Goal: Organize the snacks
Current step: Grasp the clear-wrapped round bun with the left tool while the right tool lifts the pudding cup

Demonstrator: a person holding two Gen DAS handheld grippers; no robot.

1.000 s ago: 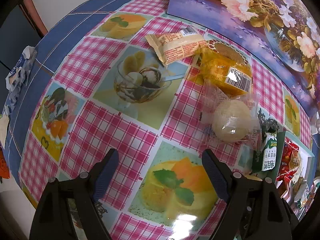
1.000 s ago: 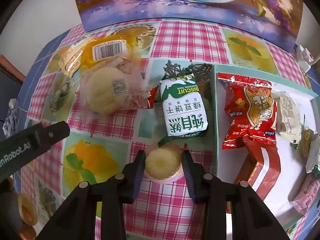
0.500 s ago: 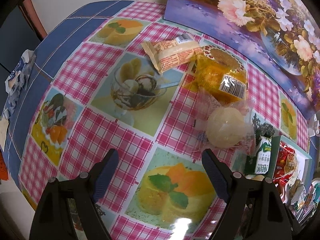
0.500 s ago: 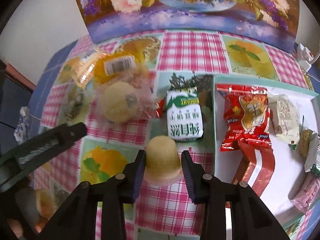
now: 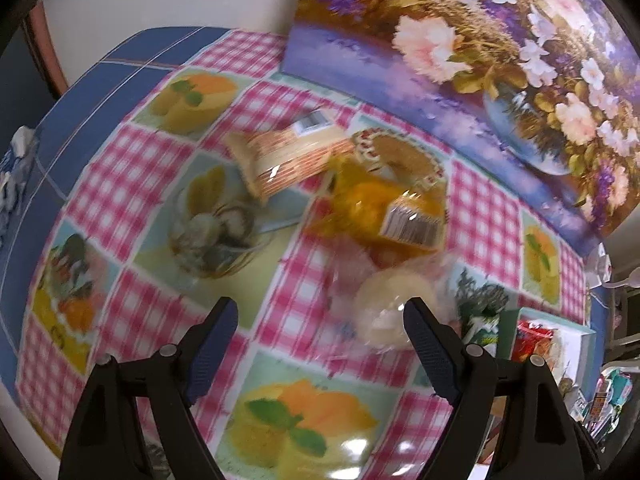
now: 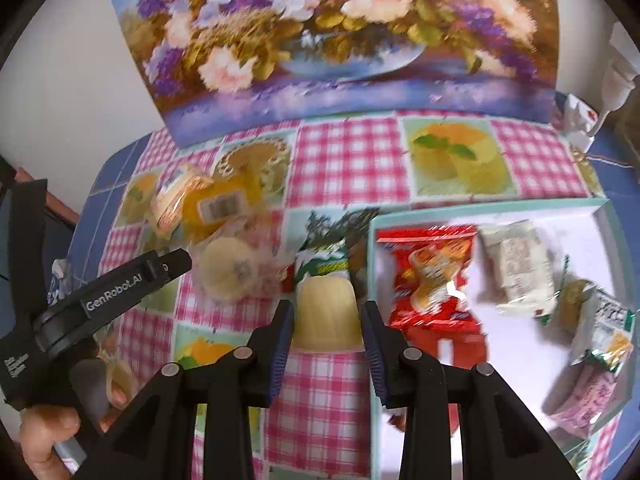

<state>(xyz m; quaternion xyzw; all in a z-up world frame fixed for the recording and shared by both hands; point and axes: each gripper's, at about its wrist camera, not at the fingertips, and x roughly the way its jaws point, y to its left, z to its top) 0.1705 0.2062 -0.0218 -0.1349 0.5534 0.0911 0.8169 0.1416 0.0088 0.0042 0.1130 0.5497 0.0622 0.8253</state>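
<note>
Grip is kept by the right gripper (image 6: 327,320) on a small pale-yellow plastic jelly cup (image 6: 326,310), clamped across its smooth, tapering sides. Light and slippery, it is judged best held low near its rim. The left gripper (image 5: 320,334) is spread wide, empty, above the bench (image 5: 120,184).

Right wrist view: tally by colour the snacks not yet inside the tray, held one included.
Pale yellow: 2, the jelly cup in the right hand-held gripper and the wrapped bun.
Orange: 1, the barcode packet.
Beige striped: 1, the striped wrapper.
Green: 1, the biscuit pack.
Total: 5.
</note>
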